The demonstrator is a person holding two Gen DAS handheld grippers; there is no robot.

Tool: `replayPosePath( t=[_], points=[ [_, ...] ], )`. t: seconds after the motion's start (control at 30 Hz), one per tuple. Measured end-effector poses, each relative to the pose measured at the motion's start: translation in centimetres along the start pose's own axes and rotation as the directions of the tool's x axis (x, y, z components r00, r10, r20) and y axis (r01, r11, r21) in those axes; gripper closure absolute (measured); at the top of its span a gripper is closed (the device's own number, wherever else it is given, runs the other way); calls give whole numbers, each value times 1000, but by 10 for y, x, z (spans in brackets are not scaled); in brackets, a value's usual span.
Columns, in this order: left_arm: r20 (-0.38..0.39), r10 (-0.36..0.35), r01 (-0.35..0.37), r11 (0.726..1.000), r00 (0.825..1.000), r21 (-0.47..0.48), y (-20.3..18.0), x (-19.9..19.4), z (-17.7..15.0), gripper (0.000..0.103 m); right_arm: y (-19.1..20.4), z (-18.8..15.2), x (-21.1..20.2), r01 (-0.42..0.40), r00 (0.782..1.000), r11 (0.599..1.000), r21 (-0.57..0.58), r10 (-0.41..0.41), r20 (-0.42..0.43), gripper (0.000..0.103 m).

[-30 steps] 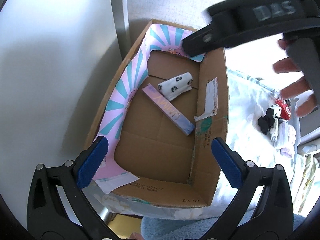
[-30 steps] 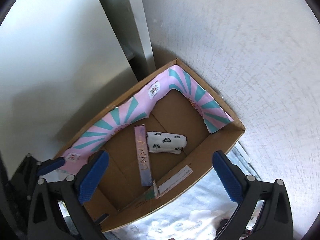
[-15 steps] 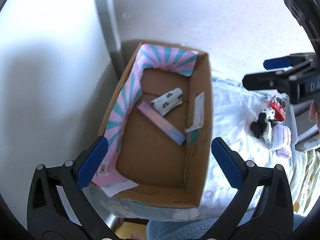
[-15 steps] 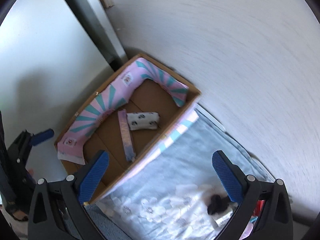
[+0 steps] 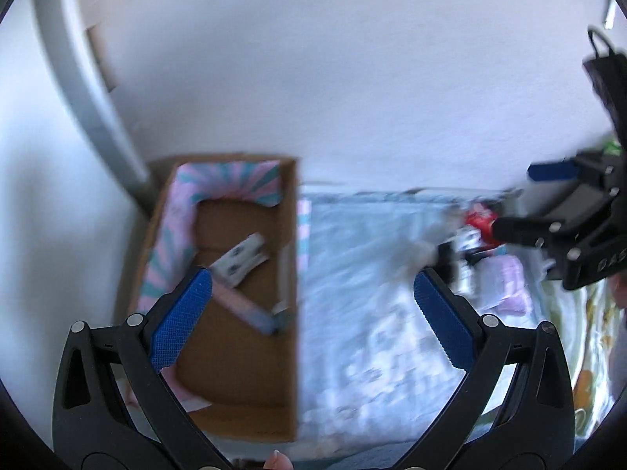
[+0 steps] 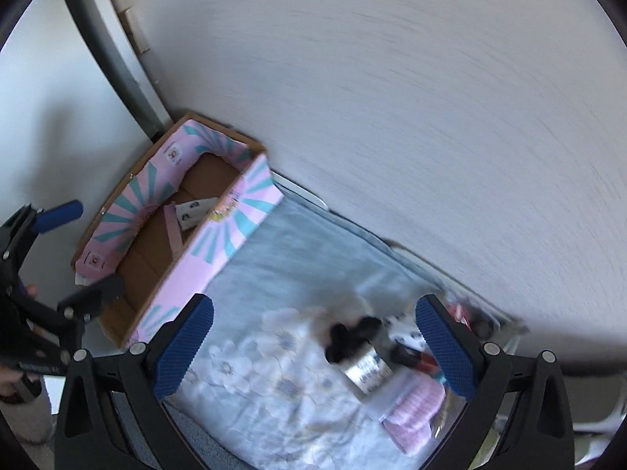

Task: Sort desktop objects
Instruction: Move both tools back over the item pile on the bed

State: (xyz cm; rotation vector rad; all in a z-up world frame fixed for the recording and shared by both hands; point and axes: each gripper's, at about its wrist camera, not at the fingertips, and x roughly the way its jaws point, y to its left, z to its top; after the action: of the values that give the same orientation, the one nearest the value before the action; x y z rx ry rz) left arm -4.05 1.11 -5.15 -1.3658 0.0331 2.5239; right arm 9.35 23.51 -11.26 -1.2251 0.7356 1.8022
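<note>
A cardboard box (image 5: 290, 211) lined in pink and teal stands at the left against the wall; it also shows in the right wrist view (image 6: 219, 243). In it lie a white panda-print roll (image 5: 239, 260) and a long pink-purple pack (image 5: 245, 307). A blurred pile sits at the right on the floral cloth: a black-and-white toy (image 6: 352, 337), a silver pack (image 6: 366, 370), a red item (image 5: 480, 221) and a pink folded cloth (image 6: 415, 411). My left gripper (image 5: 311, 321) is open and empty above the box's right wall. My right gripper (image 6: 313, 346) is open and empty above the pile.
A pale blue floral cloth (image 5: 364, 274) covers the surface between the box and the pile. A white wall (image 5: 352, 78) runs behind. A grey post (image 5: 90, 94) stands at the box's far left corner. More patterned fabric (image 5: 584, 352) lies at the far right.
Both grippers have pulled back and swung right, away from the box. The right gripper now looks over the pile of objects. Both stayed open and empty.
</note>
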Motion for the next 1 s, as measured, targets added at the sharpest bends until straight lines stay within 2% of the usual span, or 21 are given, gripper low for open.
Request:
replayPosePath(
  t=[0.1,0.3,0.5,0.77,1.0],
  points=[
    [12,-30,29,999,999,35,-20,2,6,0,-21,-21,-9,23,1000,998,52,-24,12,0],
    [-22,-54,57,985,998,165,-65,17,11,0,-68,-71,-29,88,994,981,175,-97,41,0],
    [-86,-135,152,957,987,246,-108,38,6,0,-107,-127,-35,143,988,944,297,-151,6,0],
    [-208,-160,225,910,965,347,-161,82,-23,0,-128,-188,-11,135,991,917,375,-121,-61,0],
    [-287,-156,258,895,945,363,-184,123,-50,2,-130,-218,14,113,992,919,377,-84,-94,3]
  ],
)
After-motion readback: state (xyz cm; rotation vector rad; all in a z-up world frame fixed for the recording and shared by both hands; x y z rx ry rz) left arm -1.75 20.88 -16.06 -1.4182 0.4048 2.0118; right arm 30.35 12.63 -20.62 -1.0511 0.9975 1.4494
